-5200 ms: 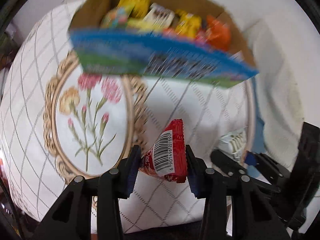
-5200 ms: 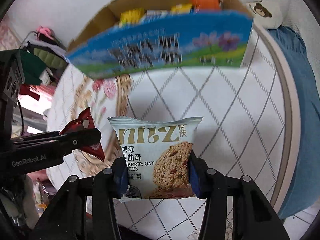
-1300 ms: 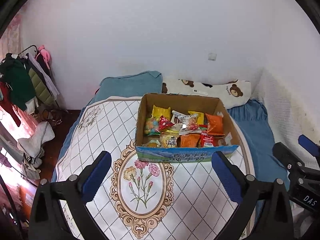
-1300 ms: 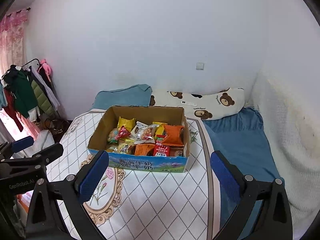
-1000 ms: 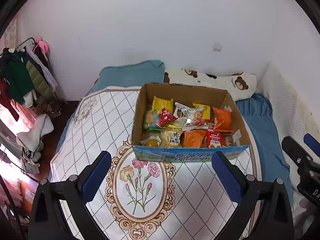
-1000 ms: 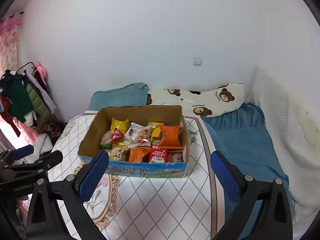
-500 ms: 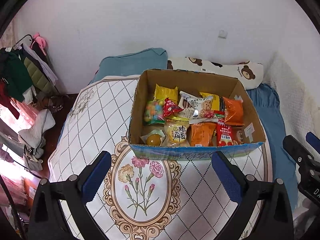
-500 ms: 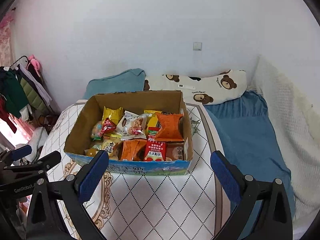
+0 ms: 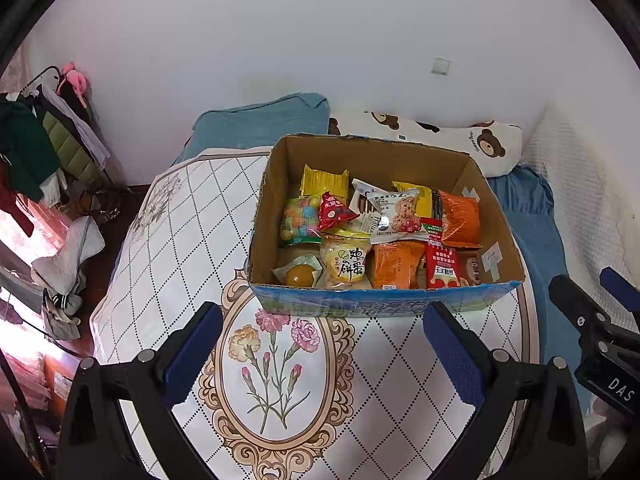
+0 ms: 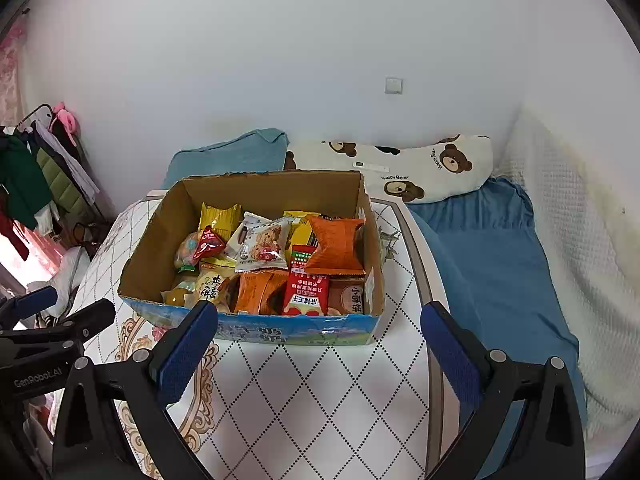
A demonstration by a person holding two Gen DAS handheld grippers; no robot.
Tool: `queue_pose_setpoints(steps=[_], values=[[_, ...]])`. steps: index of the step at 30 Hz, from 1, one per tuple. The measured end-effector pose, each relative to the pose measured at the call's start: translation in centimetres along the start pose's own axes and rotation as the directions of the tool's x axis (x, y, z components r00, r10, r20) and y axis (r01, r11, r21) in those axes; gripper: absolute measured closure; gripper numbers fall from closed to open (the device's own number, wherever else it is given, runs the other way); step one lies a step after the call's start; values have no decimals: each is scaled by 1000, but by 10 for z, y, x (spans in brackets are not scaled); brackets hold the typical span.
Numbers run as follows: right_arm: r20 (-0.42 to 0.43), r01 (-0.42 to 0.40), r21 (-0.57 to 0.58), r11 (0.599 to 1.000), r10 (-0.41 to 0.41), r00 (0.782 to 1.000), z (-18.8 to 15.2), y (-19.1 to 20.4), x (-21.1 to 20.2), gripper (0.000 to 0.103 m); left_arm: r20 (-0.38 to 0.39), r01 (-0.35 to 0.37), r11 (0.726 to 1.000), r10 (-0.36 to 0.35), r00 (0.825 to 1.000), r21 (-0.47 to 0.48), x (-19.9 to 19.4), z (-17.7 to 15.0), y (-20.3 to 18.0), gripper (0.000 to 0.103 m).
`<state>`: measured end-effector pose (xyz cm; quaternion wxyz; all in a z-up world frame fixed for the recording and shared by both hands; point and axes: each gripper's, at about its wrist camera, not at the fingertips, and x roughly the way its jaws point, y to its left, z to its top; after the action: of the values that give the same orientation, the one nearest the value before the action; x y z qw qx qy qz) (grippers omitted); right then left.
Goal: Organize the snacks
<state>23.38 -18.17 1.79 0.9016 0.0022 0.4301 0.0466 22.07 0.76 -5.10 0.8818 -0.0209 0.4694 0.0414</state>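
Observation:
A cardboard box [image 9: 276,168] with a blue printed front stands on the patterned cloth and holds several snack packets. Among them are a red triangular packet [image 9: 334,216], an oat cookie packet [image 9: 400,216], an orange packet [image 9: 460,220] and a yellow one [image 9: 324,180]. The box also shows in the right wrist view [image 10: 152,240], with the cookie packet [image 10: 264,248] and red packet [image 10: 206,242] on top. My left gripper [image 9: 322,354] is open and empty in front of the box. My right gripper [image 10: 318,354] is open and empty, also in front of the box.
The cloth [image 9: 192,216] has a diamond grid and a flower oval [image 9: 276,360]. A blue pillow [image 9: 260,124] and a bear-print pillow [image 9: 460,140] lie behind the box. Blue bedding [image 10: 488,264] is to the right. Clothes [image 9: 28,148] hang at the far left.
Both grippers held packets five seconds ago; both are now open and empty, and those packets lie in the box. Over the last second both views have come closer to the box.

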Motion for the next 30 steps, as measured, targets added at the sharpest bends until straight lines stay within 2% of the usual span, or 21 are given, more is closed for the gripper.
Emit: queue_pose_setpoints(steps=[30], values=[[12, -9, 6, 1000, 9, 1000, 1, -4, -6, 0, 18, 16, 1000, -16, 1000, 23, -10, 5, -5, 0]])
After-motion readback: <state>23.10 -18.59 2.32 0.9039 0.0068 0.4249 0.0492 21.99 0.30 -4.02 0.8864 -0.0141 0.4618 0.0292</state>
